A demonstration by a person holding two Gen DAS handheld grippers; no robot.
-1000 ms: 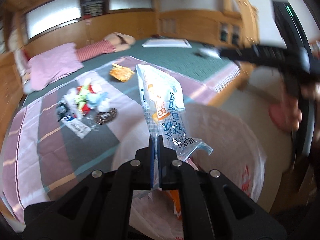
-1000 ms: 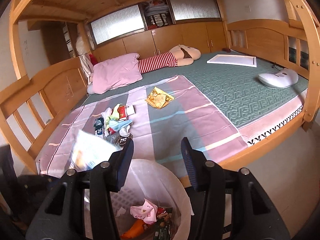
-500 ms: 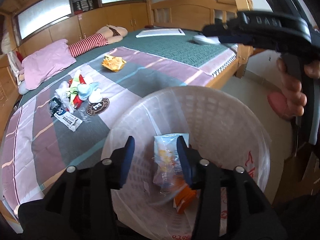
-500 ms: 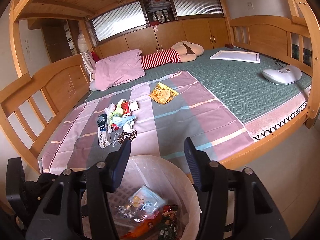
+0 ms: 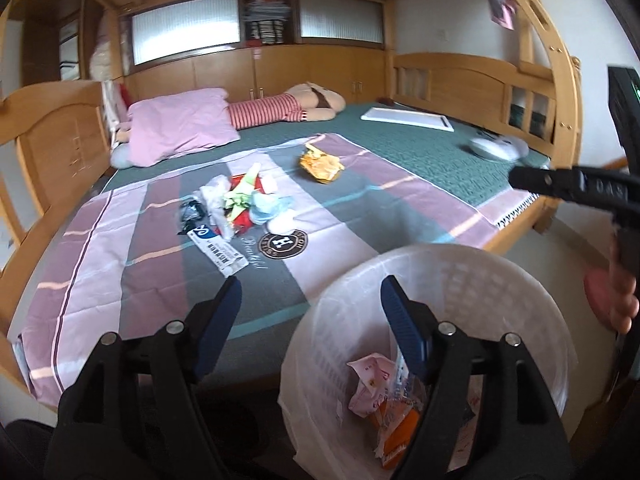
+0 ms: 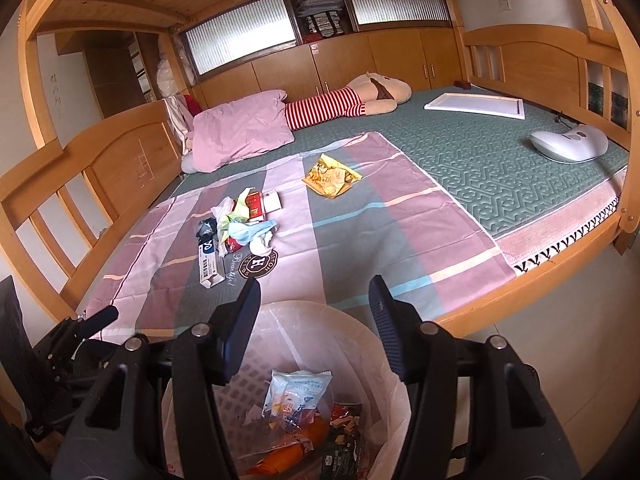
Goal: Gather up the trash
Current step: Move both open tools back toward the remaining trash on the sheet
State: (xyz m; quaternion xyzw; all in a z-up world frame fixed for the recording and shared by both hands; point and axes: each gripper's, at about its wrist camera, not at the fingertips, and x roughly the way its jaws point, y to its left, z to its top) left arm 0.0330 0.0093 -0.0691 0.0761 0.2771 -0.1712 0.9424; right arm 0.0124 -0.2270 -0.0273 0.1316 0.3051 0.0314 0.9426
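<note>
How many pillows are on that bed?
1 that I can see: the pink pillow lies at the head of the bed, beside the striped plush toy. Something pale peeks out beneath it, possibly another, but it is mostly hidden.

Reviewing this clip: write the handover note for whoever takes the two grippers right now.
Left gripper: jaws have just been opening, nothing between them.
Right gripper: open and free of any load, above the bin.
Done: clear snack bag lies in the bin with other wrappers.
Left: trash pile on the striped sheet, the long white box beside it, and the yellow wrapper farther back.
</note>
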